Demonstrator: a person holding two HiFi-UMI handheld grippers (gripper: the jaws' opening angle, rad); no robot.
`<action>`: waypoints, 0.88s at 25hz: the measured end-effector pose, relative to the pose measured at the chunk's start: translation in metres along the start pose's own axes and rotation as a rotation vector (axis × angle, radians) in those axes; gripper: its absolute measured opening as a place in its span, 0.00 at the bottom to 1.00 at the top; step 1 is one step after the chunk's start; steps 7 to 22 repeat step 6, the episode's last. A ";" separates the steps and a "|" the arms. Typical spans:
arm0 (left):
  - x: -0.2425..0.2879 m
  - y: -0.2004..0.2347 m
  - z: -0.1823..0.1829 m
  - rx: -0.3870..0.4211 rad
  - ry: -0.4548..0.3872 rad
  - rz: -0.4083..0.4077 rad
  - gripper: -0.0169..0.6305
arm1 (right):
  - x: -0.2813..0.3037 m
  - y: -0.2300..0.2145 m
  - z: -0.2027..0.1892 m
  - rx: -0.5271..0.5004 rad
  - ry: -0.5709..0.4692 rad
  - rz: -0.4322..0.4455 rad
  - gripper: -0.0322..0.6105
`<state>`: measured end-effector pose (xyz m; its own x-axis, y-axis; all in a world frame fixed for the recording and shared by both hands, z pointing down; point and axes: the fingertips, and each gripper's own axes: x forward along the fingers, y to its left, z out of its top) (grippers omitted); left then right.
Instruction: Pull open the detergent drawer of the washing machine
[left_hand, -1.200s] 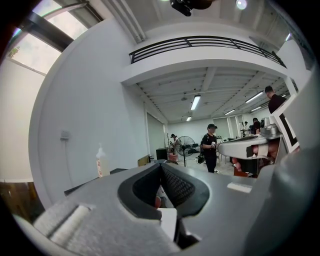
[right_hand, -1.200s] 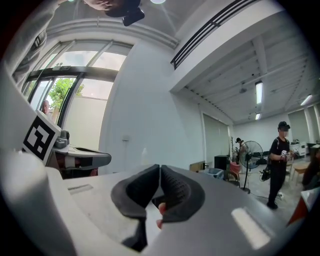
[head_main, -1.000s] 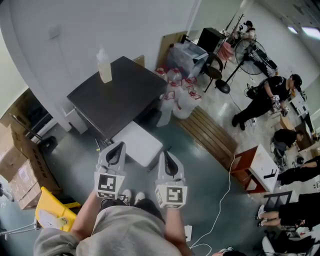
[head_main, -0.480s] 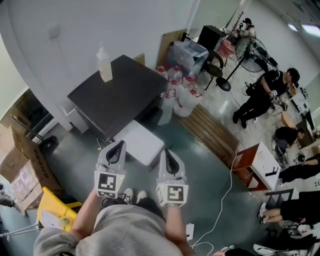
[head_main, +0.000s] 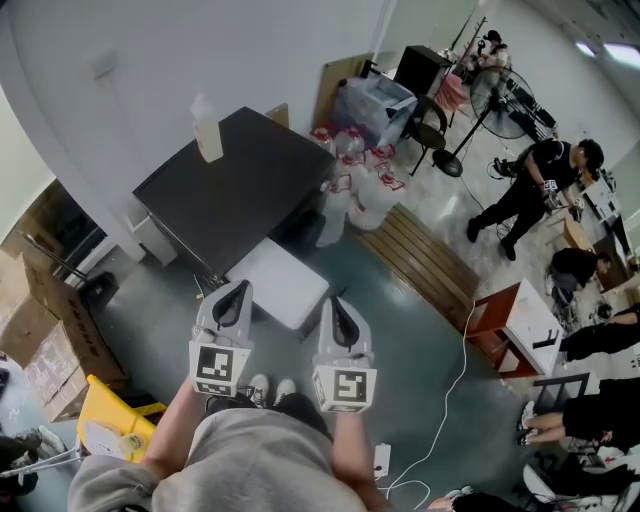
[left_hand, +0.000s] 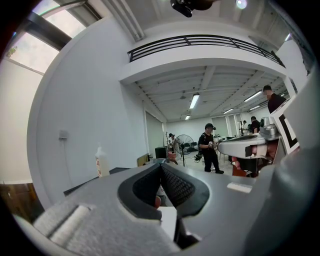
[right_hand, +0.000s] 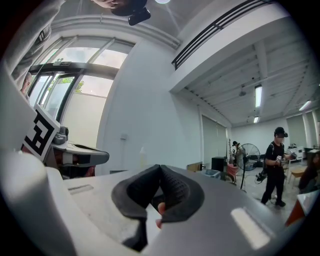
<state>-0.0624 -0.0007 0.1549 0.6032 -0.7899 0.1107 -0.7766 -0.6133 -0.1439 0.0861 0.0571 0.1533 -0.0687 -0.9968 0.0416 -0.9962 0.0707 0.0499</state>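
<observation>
Neither hand has shifted; only a bystander (head_main: 522, 195) at 2 o'clock has stepped. Held level and side by side, the left gripper (head_main: 238, 288) and right gripper (head_main: 334, 302) point toward 12, jaws closed on nothing. Beyond, at 11 o'clock, stands the dark-topped washing machine (head_main: 235, 190); its drawer is indistinct.

The left tongs (head_main: 237, 290) and right tongs (head_main: 334, 305) are pale grey with black pads, and each bears a black-and-white square marker. The desk (head_main: 240, 190) is black, the bottle (head_main: 208, 132) cream, the floor (head_main: 400, 350) dull teal.
</observation>
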 end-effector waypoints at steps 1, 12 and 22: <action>0.000 0.000 0.000 0.000 0.001 0.000 0.04 | 0.000 0.000 0.000 0.001 0.000 0.000 0.06; 0.003 0.000 -0.002 0.001 0.002 0.001 0.04 | 0.002 -0.001 0.000 0.000 0.000 0.002 0.06; 0.003 0.000 -0.002 0.001 0.002 0.001 0.04 | 0.002 -0.001 0.000 0.000 0.000 0.002 0.06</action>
